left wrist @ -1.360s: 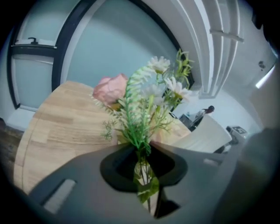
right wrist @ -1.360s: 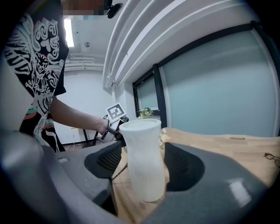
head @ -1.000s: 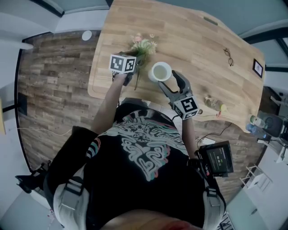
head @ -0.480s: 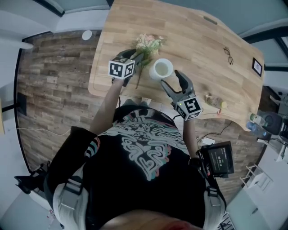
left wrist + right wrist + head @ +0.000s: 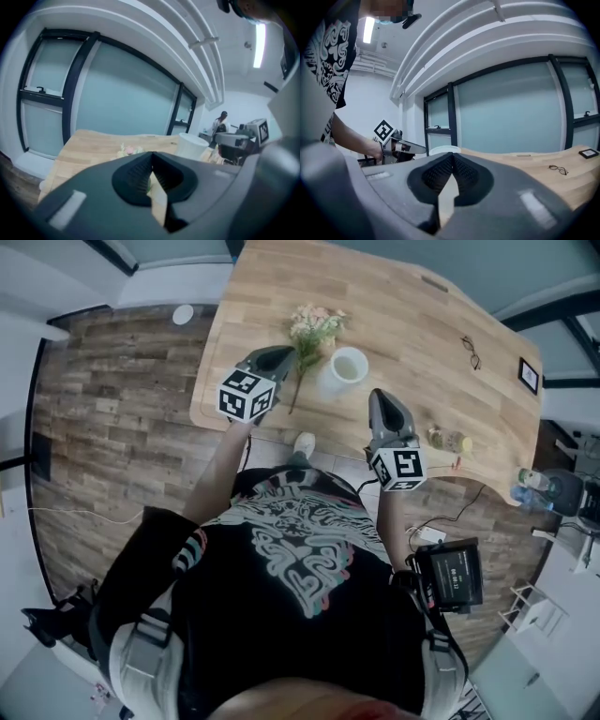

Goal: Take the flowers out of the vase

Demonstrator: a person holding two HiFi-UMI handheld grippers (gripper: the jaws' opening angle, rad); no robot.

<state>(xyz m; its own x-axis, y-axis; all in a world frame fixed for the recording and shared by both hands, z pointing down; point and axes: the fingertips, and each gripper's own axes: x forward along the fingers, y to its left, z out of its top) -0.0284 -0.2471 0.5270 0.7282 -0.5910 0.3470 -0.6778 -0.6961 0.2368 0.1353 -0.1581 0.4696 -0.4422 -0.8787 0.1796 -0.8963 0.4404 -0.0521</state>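
Observation:
The bunch of pink and green flowers (image 5: 315, 326) lies flat on the wooden table (image 5: 412, 324), its stems (image 5: 298, 388) pointing toward the near edge. Just right of it stands the empty white vase (image 5: 347, 367). My left gripper (image 5: 286, 353) hovers beside the stems; its jaws have just closed and hold nothing. My right gripper (image 5: 380, 396) hangs near the table's front edge, short of the vase, its jaws also just closed on nothing. The left gripper view shows the flowers (image 5: 129, 150) and vase (image 5: 190, 144) beyond the shut left gripper (image 5: 151, 153). The right gripper (image 5: 451, 155) is shut too.
Spectacles (image 5: 472, 351) and a small black frame (image 5: 528, 376) lie far right on the table. A bottle (image 5: 448, 440) lies at the front edge right of my right gripper. A white disc (image 5: 183, 314) sits on the plank floor. A person (image 5: 220, 123) stands far off.
Both grippers have drawn back from the vase and flowers and lifted. The right jaws, wide open beside the vase before, are now shut. The left jaws have also closed.

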